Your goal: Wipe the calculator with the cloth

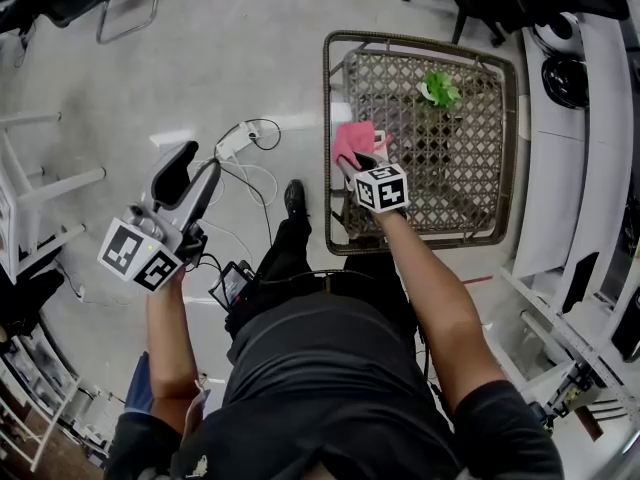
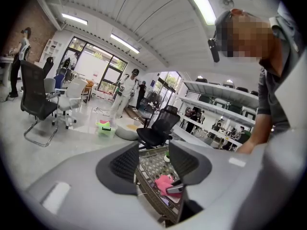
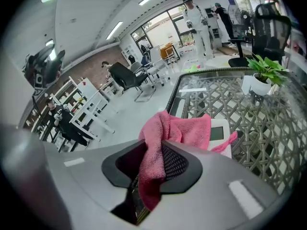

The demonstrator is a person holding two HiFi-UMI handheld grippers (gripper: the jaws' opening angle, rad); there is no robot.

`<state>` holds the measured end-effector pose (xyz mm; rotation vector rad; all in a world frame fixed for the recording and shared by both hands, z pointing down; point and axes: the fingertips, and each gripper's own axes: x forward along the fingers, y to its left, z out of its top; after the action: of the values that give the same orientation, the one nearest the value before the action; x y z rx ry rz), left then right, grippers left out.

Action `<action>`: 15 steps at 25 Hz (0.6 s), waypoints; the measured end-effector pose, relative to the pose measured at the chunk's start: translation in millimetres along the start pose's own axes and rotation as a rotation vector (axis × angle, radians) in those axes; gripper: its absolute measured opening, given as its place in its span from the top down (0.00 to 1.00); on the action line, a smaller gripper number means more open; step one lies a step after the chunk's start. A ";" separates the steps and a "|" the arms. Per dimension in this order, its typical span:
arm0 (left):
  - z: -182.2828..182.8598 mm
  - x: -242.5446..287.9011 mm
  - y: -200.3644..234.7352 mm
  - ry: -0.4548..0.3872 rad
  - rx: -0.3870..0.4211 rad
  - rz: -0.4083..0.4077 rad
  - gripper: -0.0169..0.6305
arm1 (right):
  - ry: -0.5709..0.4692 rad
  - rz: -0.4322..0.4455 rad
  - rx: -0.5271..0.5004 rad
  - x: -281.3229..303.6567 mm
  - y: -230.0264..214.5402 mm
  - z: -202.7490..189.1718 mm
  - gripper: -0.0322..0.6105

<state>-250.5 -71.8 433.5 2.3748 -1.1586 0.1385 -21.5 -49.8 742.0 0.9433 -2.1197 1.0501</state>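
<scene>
My right gripper (image 1: 362,156) hangs over the near left part of the wicker table (image 1: 500,168), shut on a pink cloth (image 1: 350,140). In the right gripper view the cloth (image 3: 180,127) is pinched between the jaws (image 3: 153,157) and drapes over a white calculator (image 3: 219,134) lying on the table top. Only the calculator's screen end shows. My left gripper (image 1: 188,166) is held out over the floor, left of the table, open with nothing in it. The left gripper view looks between its parted jaws (image 2: 153,164) at the cloth (image 2: 163,182) on the table.
A small potted plant (image 1: 440,88) stands at the table's far side. A power strip with cables (image 1: 235,143) lies on the floor between the grippers. White shelving (image 1: 590,218) runs along the right; office chairs (image 2: 156,128) and people stand further off.
</scene>
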 end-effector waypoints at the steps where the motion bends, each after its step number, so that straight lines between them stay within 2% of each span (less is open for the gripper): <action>1: 0.3 -1.0 -0.4 -0.001 0.000 -0.001 0.65 | 0.007 0.003 -0.001 -0.4 3.4 -3.9 0.82; 6: -1.3 1.3 -5.1 0.005 0.001 -0.014 0.65 | 0.046 0.015 -0.010 -3.5 15.1 -28.6 0.82; 15: 2.8 18.0 -16.1 0.017 0.011 -0.046 0.65 | 0.067 0.002 0.037 -21.1 12.6 -68.1 0.82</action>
<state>-227.1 -77.6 430.2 2.4032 -1.0977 0.1498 -6.6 19.6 756.2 0.9101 -2.0536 1.1101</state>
